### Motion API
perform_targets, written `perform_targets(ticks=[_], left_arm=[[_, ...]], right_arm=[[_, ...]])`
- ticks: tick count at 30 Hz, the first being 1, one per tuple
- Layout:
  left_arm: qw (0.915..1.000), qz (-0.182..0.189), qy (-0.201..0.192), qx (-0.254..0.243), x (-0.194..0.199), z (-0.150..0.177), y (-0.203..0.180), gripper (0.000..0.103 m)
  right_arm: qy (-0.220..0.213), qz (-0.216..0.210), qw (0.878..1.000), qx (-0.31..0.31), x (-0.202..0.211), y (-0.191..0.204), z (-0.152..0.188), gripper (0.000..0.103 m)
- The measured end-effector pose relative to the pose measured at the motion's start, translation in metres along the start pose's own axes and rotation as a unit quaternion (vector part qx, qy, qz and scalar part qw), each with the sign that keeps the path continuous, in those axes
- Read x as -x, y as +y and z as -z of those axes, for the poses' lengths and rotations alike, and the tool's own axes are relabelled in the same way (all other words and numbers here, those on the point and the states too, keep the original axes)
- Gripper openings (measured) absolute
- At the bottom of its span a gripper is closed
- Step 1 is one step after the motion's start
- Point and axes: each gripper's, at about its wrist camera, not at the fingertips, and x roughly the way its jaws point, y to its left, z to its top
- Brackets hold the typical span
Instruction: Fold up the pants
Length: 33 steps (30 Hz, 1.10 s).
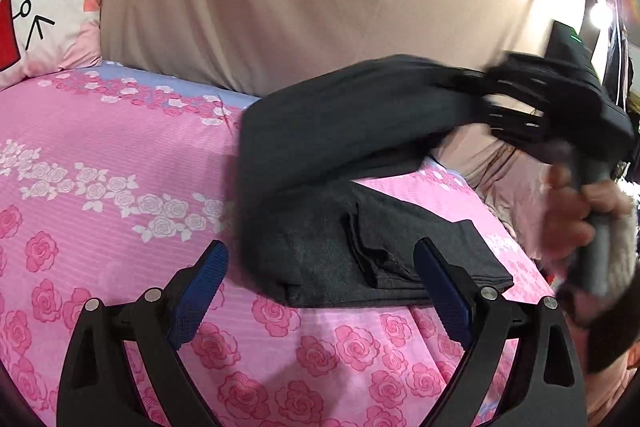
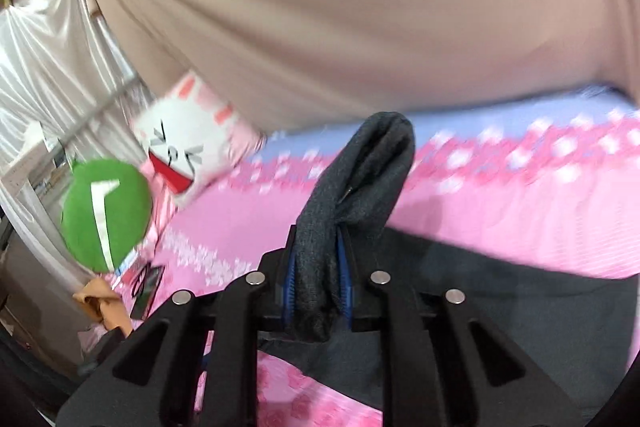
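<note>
**Operator:** Left wrist view, status of the left tongs point(image 1: 322, 297)?

**Inspector:** Jaws wide apart, nothing between the blue pads point(image 1: 200, 297). They hover low over the bed point(image 1: 100, 147), which carries a pink rose-print sheet.

**Operator:** Position of the pants point(image 1: 360, 195) relative to those tongs?

**Inspector:** The lower, folded portion lies flat on the bed directly ahead of the tongs. Its near edge sits between the two fingertips, closer to the right-hand finger, which overlaps it in the picture. Whether that finger touches the cloth cannot be determined. The left-hand finger stands clear of the cloth, over bare sheet.

**Operator:** And the upper portion?

**Inspector:** One end is raised off the bed, running up and to the right into the right tongs point(image 1: 496, 99), which are blurred. A hand point(image 1: 576, 219) grips their handle at the right edge.

**Operator:** Right wrist view, status of the right tongs point(image 2: 320, 271)?

**Inspector:** Jaws narrow, clamped on a bunched fold of the dark grey pants point(image 2: 352, 179). The fold stands up beyond the fingertips; the remaining cloth hangs below and to the right of the tongs.

**Operator:** Background items?

**Inspector:** A cartoon-face pillow point(image 2: 188, 147) and a green plush point(image 2: 106, 213) at the bed's far left; a beige curtain point(image 2: 340, 19) behind.
</note>
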Motion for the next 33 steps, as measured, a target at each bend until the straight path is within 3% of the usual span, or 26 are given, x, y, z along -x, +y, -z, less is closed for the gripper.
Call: perform_targets(ticks=[4, 6, 7, 8, 12, 16, 17, 18, 19, 20, 26, 29, 33], left_arm=[[0.9997, 0.013, 0.019, -0.003, -0.005, -0.001, -0.002, 0.092], [0.9994, 0.015, 0.031, 0.005, -0.011, -0.002, 0.000, 0.092], [0.9991, 0.014, 0.038, 0.008, -0.014, -0.003, 0.001, 0.092], [0.9988, 0.013, 0.046, 0.010, -0.017, -0.003, 0.001, 0.092], [0.9978, -0.006, 0.065, 0.011, -0.027, -0.002, -0.004, 0.092], [0.9974, -0.015, 0.070, 0.008, -0.028, 0.000, -0.012, 0.092], [0.9973, -0.015, 0.072, 0.008, -0.030, 0.000, -0.014, 0.092], [0.9971, -0.016, 0.074, 0.006, -0.031, 0.001, -0.017, 0.092], [0.9969, -0.017, 0.077, 0.004, -0.033, 0.001, -0.019, 0.092], [0.9968, -0.017, 0.078, 0.003, -0.034, 0.001, -0.021, 0.092], [0.9957, -0.010, 0.092, 0.009, -0.043, 0.004, -0.032, 0.092], [0.9956, 0.000, 0.092, 0.019, -0.045, 0.005, -0.033, 0.092], [0.9954, 0.007, 0.092, 0.025, -0.048, 0.004, -0.035, 0.092]], right_arm=[[0.001, 0.113, 0.993, -0.046, 0.038, -0.083, 0.038, 0.017], [0.024, 0.171, 0.981, -0.091, 0.044, -0.136, 0.073, 0.016], [0.032, 0.191, 0.975, -0.105, 0.046, -0.153, 0.087, 0.014], [0.036, 0.198, 0.972, -0.124, 0.050, -0.170, 0.099, 0.004], [0.035, 0.157, 0.975, -0.156, 0.055, -0.191, 0.111, 0.004], [0.034, 0.127, 0.979, -0.156, 0.048, -0.189, 0.102, 0.014], [0.036, 0.126, 0.979, -0.157, 0.045, -0.191, 0.102, 0.027], [0.038, 0.129, 0.978, -0.156, 0.044, -0.191, 0.100, 0.056], [0.040, 0.137, 0.978, -0.155, 0.040, -0.193, 0.101, 0.067], [0.040, 0.138, 0.978, -0.153, 0.038, -0.193, 0.101, 0.071], [0.024, 0.100, 0.979, -0.178, 0.037, -0.196, 0.100, 0.069], [0.037, 0.069, 0.980, -0.183, 0.034, -0.199, 0.100, 0.069], [0.060, 0.055, 0.978, -0.193, 0.018, -0.199, 0.105, 0.082]])
